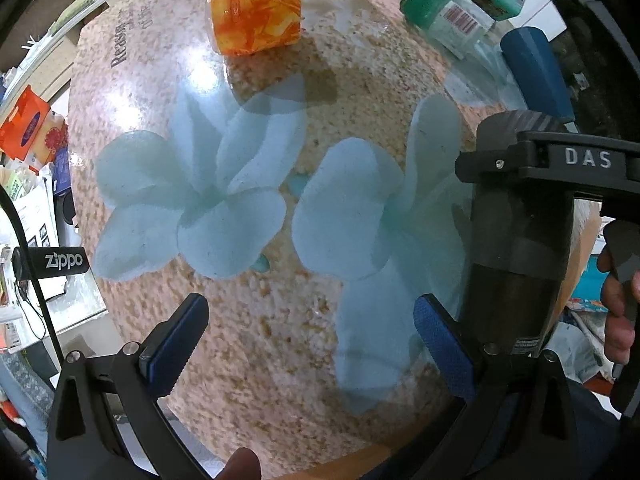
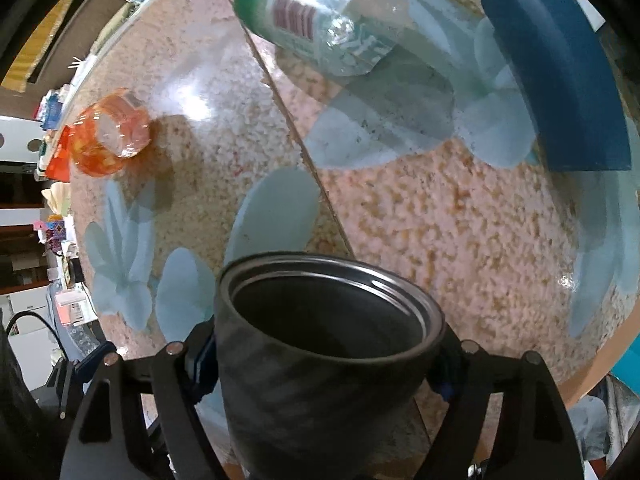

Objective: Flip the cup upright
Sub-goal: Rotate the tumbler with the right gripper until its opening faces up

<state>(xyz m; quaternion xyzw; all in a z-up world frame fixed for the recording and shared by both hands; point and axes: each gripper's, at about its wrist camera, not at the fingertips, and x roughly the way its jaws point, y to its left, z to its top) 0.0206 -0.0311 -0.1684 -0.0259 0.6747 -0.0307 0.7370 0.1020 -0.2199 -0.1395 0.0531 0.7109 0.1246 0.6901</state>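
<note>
Dark cup [image 2: 320,360] clamped in right gripper [image 2: 320,354], mouth up, standing vertical at the near right of the worktop [image 1: 280,360]; base contact not visible. Flip looks essentially done; left is set-down and release. Left gripper [image 1: 308,348] open, holding nothing, over the flower print. Orange cup [image 1: 256,14], clear green-capped bottle [image 2: 312,20] and blue cup [image 2: 560,80] lie on their sides farther back.
</note>
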